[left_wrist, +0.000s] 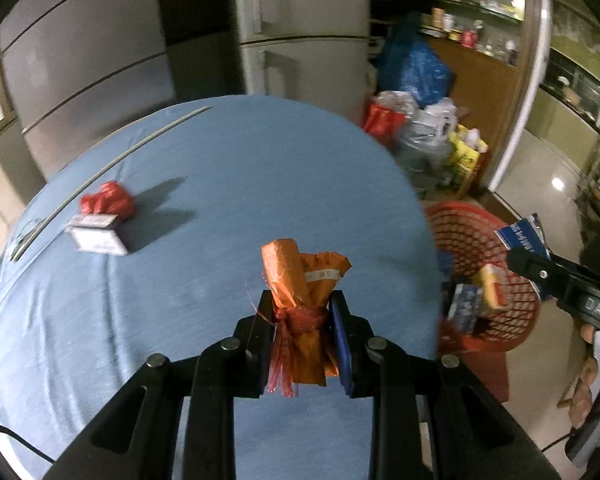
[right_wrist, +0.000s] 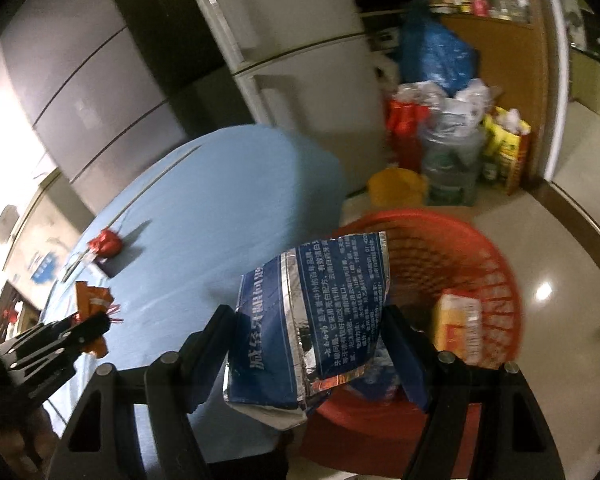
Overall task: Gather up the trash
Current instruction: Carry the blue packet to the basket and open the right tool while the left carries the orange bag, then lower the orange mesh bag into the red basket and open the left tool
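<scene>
My left gripper [left_wrist: 302, 300] is shut on an orange wrapper bundle [left_wrist: 300, 280] tied with red strips, held above the blue table [left_wrist: 220, 168]. It also shows in the right wrist view [right_wrist: 94, 304]. My right gripper [right_wrist: 312, 316] is shut on a blue and silver foil packet [right_wrist: 312, 320], held at the table's right edge over the near rim of the red mesh basket [right_wrist: 440, 248]. The basket [left_wrist: 468, 232] holds a yellow box [right_wrist: 458, 328] and a blue packet [left_wrist: 464, 304]. A crumpled red wrapper [left_wrist: 110, 200] and a small white box [left_wrist: 98, 236] lie on the table's left.
A fridge [left_wrist: 300, 24] and grey cabinets [left_wrist: 80, 60] stand behind the table. Bags [left_wrist: 416, 64], a water jug [right_wrist: 452, 168] and a yellow bucket [right_wrist: 396, 186] crowd the floor at the back right. A thin rod [left_wrist: 112, 164] lies along the table's left edge.
</scene>
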`<state>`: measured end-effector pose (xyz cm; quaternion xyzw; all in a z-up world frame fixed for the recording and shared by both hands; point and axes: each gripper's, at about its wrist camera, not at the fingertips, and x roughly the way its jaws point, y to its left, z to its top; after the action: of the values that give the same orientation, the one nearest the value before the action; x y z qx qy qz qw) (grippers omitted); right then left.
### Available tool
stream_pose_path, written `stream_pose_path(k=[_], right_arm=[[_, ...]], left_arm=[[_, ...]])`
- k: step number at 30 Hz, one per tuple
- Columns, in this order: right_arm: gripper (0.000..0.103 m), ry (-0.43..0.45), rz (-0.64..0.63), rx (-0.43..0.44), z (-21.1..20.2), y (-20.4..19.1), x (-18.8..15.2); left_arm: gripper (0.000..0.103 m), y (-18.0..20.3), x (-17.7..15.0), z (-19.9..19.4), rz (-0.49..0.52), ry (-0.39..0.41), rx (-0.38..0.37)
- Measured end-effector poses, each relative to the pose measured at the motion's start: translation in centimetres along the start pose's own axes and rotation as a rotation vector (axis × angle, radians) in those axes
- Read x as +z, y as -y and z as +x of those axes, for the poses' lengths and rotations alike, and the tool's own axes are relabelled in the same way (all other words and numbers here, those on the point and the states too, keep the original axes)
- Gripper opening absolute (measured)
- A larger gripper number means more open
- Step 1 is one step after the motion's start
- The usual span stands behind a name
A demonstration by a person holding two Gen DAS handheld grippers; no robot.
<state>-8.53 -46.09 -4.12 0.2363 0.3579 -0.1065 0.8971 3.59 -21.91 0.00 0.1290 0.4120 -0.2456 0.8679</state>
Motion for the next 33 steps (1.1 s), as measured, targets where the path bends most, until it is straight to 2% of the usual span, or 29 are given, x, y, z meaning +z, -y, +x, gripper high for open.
stream_pose_path(k=[9, 17, 28, 33], right_arm=[[0.078, -0.015, 0.053, -0.063, 0.5, 5.2, 0.7], [0.078, -0.051, 0.058, -0.079, 2.3, 7.3, 1.1], [0.082, -0.102, 0.079, -0.091, 4.6, 9.2, 1.3], [0.082, -0.091, 0.096, -0.104, 4.4, 10.1, 1.6]], left_arm=[[0.028, 5.8, 2.4, 0.9, 0.089, 0.008, -0.101], [0.028, 10.4, 3.5, 2.2, 0.157, -0.011, -0.168], [0.028, 11.9, 4.1, 3.5, 0.178, -0.037, -0.174], [0.028, 12.6, 4.3, 4.2, 0.188, -0.048, -0.176]])
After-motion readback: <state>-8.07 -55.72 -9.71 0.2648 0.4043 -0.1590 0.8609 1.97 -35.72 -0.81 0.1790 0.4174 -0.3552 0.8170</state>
